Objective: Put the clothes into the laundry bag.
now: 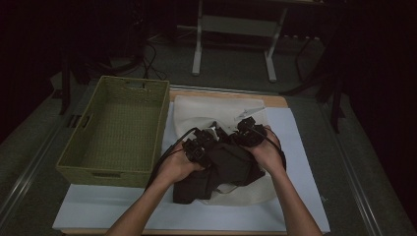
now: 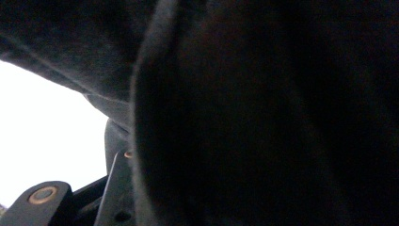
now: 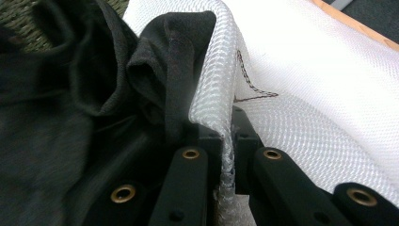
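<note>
On the white table mat [image 1: 305, 162], your right gripper [image 3: 227, 136] pinches white mesh bag [image 3: 301, 84]; your left gripper [image 1: 196, 150] presses black cloth [image 1: 223, 169], grip unclear; no writing is readable.

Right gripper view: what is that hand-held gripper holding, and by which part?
The right hand-held gripper is shut on the white mesh bag, pinching a fold at its edge, right beside the black garment that lies against it.

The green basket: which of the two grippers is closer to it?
Left. The left gripper works on the black garment right beside the green basket; the right gripper, pinching white mesh, sits farther away.
</note>
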Motion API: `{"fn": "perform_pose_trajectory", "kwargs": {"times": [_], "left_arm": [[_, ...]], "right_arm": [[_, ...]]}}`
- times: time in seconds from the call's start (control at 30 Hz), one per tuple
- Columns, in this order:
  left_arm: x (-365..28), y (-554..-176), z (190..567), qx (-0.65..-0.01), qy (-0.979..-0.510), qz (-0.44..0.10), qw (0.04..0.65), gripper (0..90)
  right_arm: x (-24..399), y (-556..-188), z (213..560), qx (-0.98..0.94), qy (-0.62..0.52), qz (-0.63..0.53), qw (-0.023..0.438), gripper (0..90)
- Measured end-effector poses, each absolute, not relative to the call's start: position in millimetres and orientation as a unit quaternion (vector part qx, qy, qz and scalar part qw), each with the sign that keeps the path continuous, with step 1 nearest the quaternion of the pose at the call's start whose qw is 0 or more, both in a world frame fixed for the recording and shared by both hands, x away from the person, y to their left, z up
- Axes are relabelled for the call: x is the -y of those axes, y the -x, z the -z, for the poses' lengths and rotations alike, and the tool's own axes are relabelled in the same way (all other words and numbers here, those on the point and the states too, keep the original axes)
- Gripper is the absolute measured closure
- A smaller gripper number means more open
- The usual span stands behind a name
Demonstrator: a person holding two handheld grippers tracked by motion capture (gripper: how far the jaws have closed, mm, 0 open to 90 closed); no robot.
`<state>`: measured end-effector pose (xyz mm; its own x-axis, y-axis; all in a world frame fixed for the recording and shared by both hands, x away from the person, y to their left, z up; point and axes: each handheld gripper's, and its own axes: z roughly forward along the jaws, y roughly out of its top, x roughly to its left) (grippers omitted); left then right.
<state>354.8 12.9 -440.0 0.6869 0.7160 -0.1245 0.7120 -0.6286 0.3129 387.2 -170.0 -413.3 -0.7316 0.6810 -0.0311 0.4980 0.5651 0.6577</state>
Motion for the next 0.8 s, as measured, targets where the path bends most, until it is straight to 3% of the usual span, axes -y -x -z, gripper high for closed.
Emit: {"fn": "perform_pose_trajectory", "kwargs": {"times": [0.33,0.6,0.8], "left_arm": [[-30,-370,444,-0.464,-0.863,-0.005,0.199,55.4],[-49,-379,447,-0.516,-0.829,-0.017,0.215,55.7],[-50,-375,441,-0.519,-0.825,-0.036,0.219,55.7]], "right_arm": [[165,-373,400,-0.881,-0.32,-0.323,0.132,87.4],[162,-361,386,-0.887,-0.296,-0.34,0.096,87.5],[157,-356,374,-0.882,-0.294,-0.354,0.098,87.2]]}}
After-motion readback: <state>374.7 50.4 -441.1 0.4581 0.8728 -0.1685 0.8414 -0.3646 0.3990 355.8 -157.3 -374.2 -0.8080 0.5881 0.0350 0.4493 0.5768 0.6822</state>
